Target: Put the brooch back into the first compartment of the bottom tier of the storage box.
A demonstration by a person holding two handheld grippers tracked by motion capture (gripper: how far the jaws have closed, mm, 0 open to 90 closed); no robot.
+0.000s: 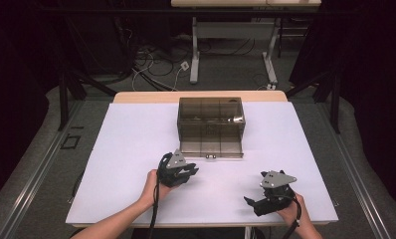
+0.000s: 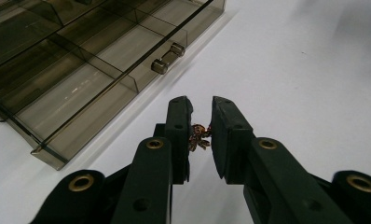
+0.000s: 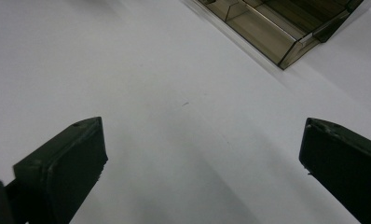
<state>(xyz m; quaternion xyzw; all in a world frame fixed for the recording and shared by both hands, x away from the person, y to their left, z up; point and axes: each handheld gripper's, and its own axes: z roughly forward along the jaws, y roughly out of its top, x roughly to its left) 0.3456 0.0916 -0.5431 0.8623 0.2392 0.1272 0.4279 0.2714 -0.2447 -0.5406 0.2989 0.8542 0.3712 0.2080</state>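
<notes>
My left gripper (image 2: 202,105) hovers low over the white table, its jaws nearly together and pinching a small brown-and-gold trinket (image 2: 199,136). In the high view the left gripper (image 1: 190,173) sits just in front of a smoky clear compartment box (image 1: 211,124), below its left front corner. The box's drawer (image 2: 81,88) is pulled out, showing its divided cells and its metal handle (image 2: 167,58). Over bare table my right gripper (image 3: 202,126) holds its jaws wide apart with nothing between them. It rests near the front right edge (image 1: 258,196).
The white table (image 1: 131,149) has free room left and right of the box. A corner of the box's drawer (image 3: 286,32) lies ahead and to the right of the right gripper. Beyond the table are cables on the floor (image 1: 156,69) and another desk's legs (image 1: 195,55).
</notes>
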